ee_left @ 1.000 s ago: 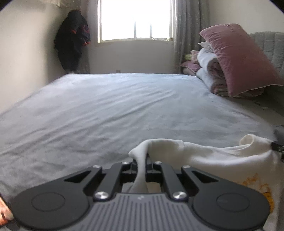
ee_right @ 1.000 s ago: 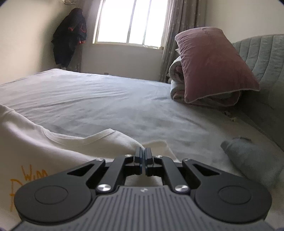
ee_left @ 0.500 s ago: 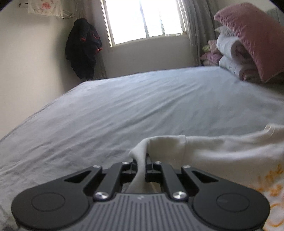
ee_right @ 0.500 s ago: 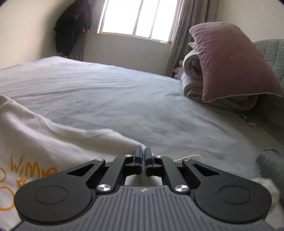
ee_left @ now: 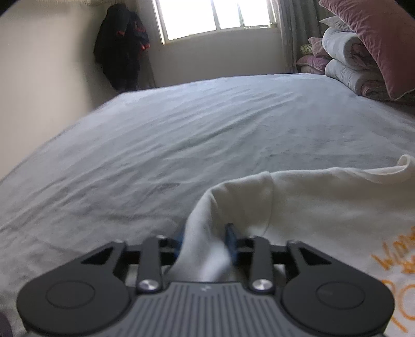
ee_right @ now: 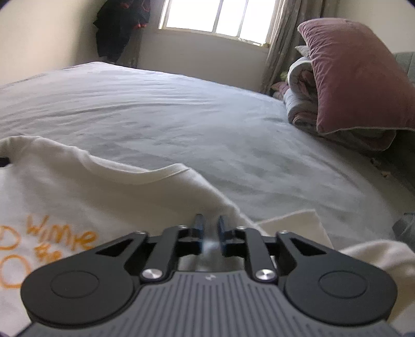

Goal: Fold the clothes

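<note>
A cream T-shirt (ee_left: 324, 207) with orange lettering lies on the grey bed sheet (ee_left: 194, 134). In the left wrist view, my left gripper (ee_left: 206, 239) has its jaws parted, and a fold of the shirt's left edge still hangs between them. In the right wrist view, the same shirt (ee_right: 90, 197) spreads to the left, neckline facing away. My right gripper (ee_right: 209, 226) has its jaws slightly apart over the shirt's right shoulder; the cloth between them is blurred.
A pink pillow (ee_right: 358, 77) leans on rolled bedding (ee_right: 298, 85) at the right. A grey headboard (ee_right: 404, 64) lies behind it. A dark jacket (ee_left: 122, 44) hangs in the far corner by the window (ee_left: 220, 15). A grey garment (ee_right: 404, 228) lies at the right edge.
Both grippers have gone from shut on the shirt to jaws parted. Both have dropped lower toward the bed, and the shirt lies flatter on the sheet.
</note>
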The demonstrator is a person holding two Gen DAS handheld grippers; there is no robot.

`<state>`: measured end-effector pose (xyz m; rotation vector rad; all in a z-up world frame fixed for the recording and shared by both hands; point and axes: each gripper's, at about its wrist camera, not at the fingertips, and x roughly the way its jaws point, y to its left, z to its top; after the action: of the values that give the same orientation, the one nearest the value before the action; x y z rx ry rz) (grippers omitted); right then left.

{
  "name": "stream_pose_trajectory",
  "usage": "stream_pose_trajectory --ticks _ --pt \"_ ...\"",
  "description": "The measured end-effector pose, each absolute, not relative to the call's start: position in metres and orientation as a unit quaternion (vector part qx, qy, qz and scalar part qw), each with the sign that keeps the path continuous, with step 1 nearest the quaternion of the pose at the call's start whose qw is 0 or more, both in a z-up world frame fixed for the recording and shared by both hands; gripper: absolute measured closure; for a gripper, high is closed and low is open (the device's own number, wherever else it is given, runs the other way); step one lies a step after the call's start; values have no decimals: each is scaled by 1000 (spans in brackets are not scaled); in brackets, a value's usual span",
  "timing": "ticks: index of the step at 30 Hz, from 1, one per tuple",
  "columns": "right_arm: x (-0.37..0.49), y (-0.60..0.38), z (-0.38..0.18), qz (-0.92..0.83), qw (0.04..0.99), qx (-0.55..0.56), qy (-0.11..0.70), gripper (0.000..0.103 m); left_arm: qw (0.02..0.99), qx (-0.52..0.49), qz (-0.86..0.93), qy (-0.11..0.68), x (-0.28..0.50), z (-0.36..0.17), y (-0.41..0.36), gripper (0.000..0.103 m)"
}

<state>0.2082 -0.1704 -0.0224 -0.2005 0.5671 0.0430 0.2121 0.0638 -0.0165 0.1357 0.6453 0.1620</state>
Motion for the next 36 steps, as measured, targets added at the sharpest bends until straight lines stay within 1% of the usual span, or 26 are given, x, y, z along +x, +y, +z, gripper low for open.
stream_pose_trajectory --ticks 1,2,3,4,9,12,21,26,30,35,36 --pt "204 -171 -20 27 955 -93 282 57 942 64 77 321 208 -14 64 58" --pt "198 -171 -19 32 955 -88 281 53 940 61 74 326 205 -11 64 55" --pt "193 -170 -17 35 955 -87 282 53 939 59 73 330 202 -8 63 50" --pt "187 -169 -15 38 954 -87 283 53 938 58 73 334 197 -6 62 48" --pt "158 -169 -6 51 952 -67 295 53 934 60 54 349 171 6 52 41" --pt "139 -173 -3 56 949 -44 307 51 932 67 46 353 153 11 45 36" --pt "89 -185 4 55 941 2 333 48 924 34 27 381 100 19 44 31" --pt "63 -191 7 57 934 41 349 44 912 -45 15 407 71 19 59 30" --pt "44 -190 8 73 924 86 366 42 904 -114 13 412 48 9 76 30" --pt "23 -173 5 125 903 106 397 40 883 -219 2 415 29 -3 108 30" --pt "19 -169 3 143 895 117 407 40 878 -236 -3 416 28 -3 112 31"
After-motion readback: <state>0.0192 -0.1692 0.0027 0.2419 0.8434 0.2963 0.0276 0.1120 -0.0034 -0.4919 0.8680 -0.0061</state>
